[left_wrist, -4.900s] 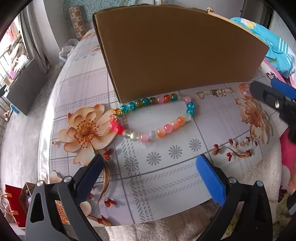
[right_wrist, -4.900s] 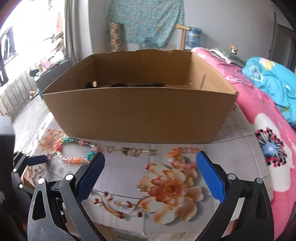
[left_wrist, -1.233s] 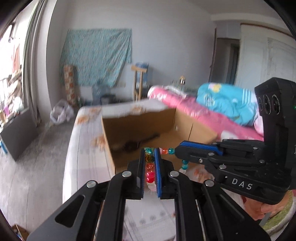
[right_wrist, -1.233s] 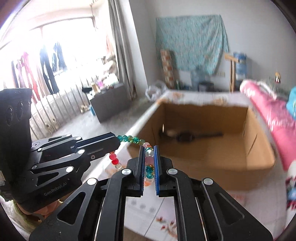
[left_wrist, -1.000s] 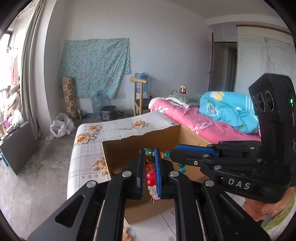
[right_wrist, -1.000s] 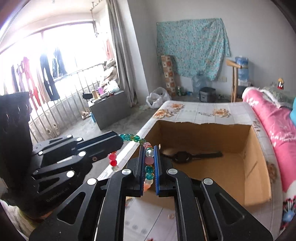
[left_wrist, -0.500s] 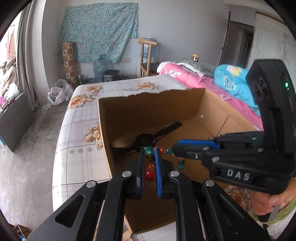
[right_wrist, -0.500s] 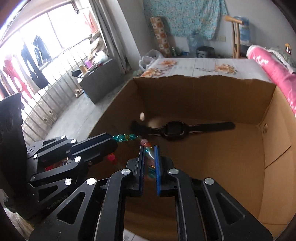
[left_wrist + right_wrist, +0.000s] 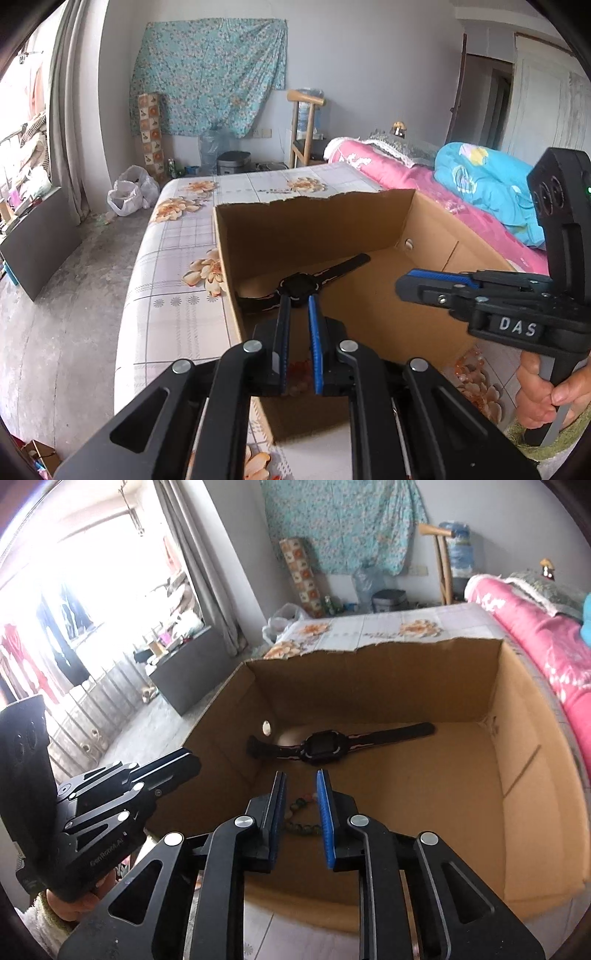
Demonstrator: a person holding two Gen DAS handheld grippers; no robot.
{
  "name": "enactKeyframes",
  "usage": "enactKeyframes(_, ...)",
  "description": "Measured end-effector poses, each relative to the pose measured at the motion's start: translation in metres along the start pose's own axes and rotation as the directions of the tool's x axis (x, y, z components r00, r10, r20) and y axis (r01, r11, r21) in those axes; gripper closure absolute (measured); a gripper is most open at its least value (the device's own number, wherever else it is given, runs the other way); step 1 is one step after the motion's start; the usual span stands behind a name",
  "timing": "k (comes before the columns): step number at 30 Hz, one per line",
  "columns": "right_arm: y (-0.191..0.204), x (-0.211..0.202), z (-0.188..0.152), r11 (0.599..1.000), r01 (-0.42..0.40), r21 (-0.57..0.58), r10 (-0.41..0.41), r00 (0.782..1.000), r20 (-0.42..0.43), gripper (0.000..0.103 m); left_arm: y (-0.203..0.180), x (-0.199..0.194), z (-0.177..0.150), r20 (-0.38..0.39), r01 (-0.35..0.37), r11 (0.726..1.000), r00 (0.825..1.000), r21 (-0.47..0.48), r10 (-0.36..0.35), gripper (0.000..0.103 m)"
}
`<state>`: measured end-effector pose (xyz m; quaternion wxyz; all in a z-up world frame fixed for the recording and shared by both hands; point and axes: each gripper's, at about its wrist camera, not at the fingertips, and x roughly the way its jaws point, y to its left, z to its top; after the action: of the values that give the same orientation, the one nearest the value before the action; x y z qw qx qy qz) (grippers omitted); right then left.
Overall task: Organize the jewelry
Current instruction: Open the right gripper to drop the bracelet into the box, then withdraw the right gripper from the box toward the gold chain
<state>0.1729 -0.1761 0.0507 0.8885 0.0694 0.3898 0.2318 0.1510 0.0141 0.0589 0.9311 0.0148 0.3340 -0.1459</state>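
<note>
My left gripper (image 9: 297, 301) reaches over the left front of the cardboard box (image 9: 314, 197). Its jaws are narrow, and blurred red beads of the bead bracelet (image 9: 298, 371) sit low between the pads. The gap at the tips is bare. My right gripper (image 9: 301, 775) hangs inside the box (image 9: 369, 646) with its jaws opening. Dim greenish beads of the bracelet (image 9: 301, 818) show below, between the fingers and clear of both pads. I cannot tell whether they rest on the box floor. A black watch (image 9: 325, 747) lies further in.
An orange bead bracelet (image 9: 469, 363) lies on the flowered table (image 9: 173, 277), outside the box's front wall. A hand (image 9: 543, 395) grips the right gripper's handle. A pink bed (image 9: 388, 166) runs along the right side.
Both grippers have come down from above the box to its inside. The right jaws have parted and the beads have dropped out of them. Beads no longer show at the left tips.
</note>
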Motion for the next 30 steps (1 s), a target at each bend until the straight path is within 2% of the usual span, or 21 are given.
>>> enactKeyframes(2,0.001,-0.012,-0.006,1.0,-0.007,0.007,0.007,1.0,0.022,0.083,0.001,-0.01,-0.006,0.008,-0.005,1.0,1.0,-0.006,0.005,0.093)
enactKeyframes(7,0.0,-0.037,-0.022,0.999,-0.038,0.031,0.037,0.997,0.061,0.079,0.007,-0.031,-0.025,0.015,0.011,0.999,1.0,-0.05,-0.01,0.084)
enactKeyframes(10,-0.003,-0.056,-0.037,0.998,-0.059,0.036,0.055,0.994,0.094,0.077,0.009,-0.049,-0.042,0.04,0.053,0.995,0.998,-0.082,-0.05,0.083)
enactKeyframes(13,-0.005,-0.078,-0.059,0.997,-0.077,0.023,0.074,0.991,0.116,0.071,0.005,-0.064,-0.058,0.056,0.065,0.994,0.997,-0.086,-0.06,0.072)
enactKeyframes(16,-0.007,-0.084,-0.08,0.997,-0.076,0.027,0.074,0.993,0.089,0.07,0.002,-0.069,-0.072,0.055,0.077,0.992,0.996,-0.096,-0.072,0.067)
enactKeyframes(20,-0.01,-0.073,-0.094,0.998,-0.043,0.054,0.042,0.999,0.021,0.07,-0.003,-0.058,-0.083,0.008,0.083,0.99,0.997,-0.114,-0.083,0.065)
enactKeyframes(24,-0.019,-0.055,-0.093,0.994,0.009,0.108,-0.006,1.0,-0.03,0.07,-0.004,-0.046,-0.086,-0.013,0.077,0.99,0.997,-0.115,-0.079,0.065)
enactKeyframes(30,-0.028,-0.033,-0.082,0.986,0.029,0.161,-0.02,0.998,-0.059,0.07,0.003,-0.03,-0.081,-0.029,0.051,0.99,0.998,-0.131,-0.055,0.065)
